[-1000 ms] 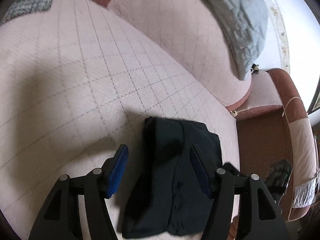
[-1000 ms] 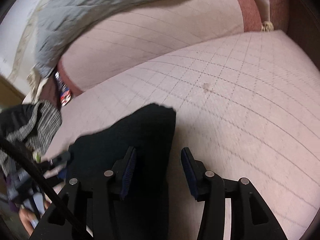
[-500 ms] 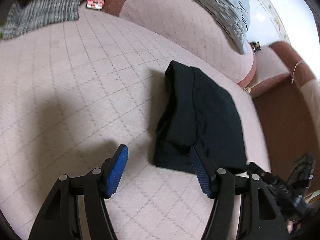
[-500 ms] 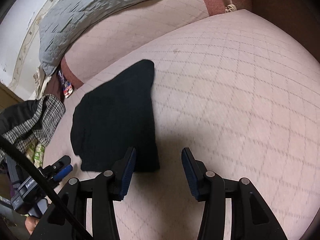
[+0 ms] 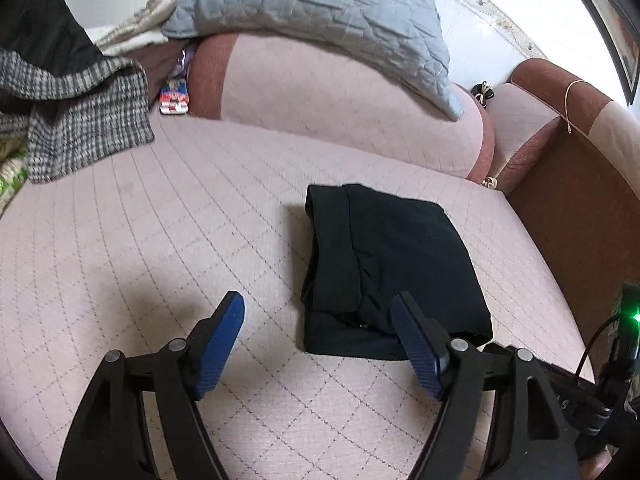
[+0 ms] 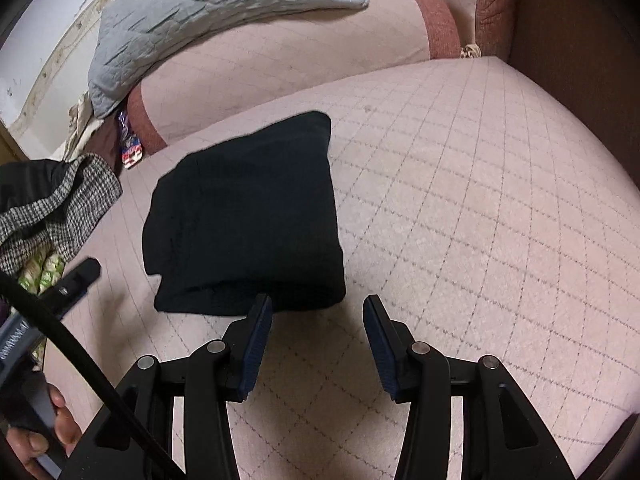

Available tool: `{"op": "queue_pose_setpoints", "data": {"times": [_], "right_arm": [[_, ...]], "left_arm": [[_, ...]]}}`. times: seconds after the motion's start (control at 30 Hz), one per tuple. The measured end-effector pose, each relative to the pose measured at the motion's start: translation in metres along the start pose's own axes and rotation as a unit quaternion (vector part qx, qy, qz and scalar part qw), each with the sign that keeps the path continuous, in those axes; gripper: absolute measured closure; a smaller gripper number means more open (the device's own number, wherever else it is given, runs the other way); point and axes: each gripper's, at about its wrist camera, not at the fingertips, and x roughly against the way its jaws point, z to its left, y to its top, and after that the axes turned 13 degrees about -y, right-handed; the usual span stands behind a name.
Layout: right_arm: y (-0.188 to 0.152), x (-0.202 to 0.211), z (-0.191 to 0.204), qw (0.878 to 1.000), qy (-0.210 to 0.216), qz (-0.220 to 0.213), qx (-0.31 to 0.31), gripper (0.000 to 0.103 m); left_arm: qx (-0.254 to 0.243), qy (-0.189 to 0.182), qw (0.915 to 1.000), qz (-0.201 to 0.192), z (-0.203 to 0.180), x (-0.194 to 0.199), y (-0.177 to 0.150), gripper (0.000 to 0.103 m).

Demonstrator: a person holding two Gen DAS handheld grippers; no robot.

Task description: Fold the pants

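Observation:
The black pants (image 5: 388, 264) lie folded into a compact rectangle on the pink quilted sofa seat (image 5: 160, 264). They also show in the right wrist view (image 6: 248, 216). My left gripper (image 5: 320, 320) is open and empty, held back from the near edge of the pants, its right finger overlapping the bundle's near corner in view. My right gripper (image 6: 318, 316) is open and empty, just short of the bundle's near right corner. Nothing is held.
A grey quilted pillow (image 5: 320, 12) rests on the pink backrest (image 5: 340, 104). A checked grey garment (image 5: 76, 120) lies piled at the left. A small red and blue packet (image 5: 174, 98) sits by the backrest. The brown armrest (image 5: 568, 184) bounds the right side.
Both grippers have pulled back and risen away from the folded pants, which stay put on the seat. The pants now sit farther ahead of the fingers in both views.

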Motion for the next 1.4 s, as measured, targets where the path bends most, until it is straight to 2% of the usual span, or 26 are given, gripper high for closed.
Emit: {"op": "queue_pose_setpoints", "data": {"times": [0.17,0.5,1.2,1.33,1.4], "right_arm": [[-0.009,0.000,0.000,1.000,-0.007,0.006,0.008,0.051],[-0.013,0.011,0.014,0.999,-0.018,-0.010,0.040,0.050],[-0.016,0.010,0.016,0.998,-0.026,-0.005,0.052,0.049],[-0.018,0.008,0.014,0.998,-0.027,-0.004,0.050,0.049],[-0.018,0.008,0.014,0.998,-0.027,-0.004,0.050,0.049]], "left_arm": [[-0.013,0.005,0.9999,-0.003,-0.006,0.000,-0.002,0.025],[-0.042,0.000,0.9990,-0.015,-0.021,0.008,-0.006,0.025],[-0.046,-0.002,0.9988,-0.013,-0.023,0.009,-0.007,0.025],[-0.051,0.012,0.9980,-0.033,-0.023,0.013,-0.007,0.025],[-0.065,0.029,0.9954,-0.064,-0.026,0.022,-0.007,0.023]]}}
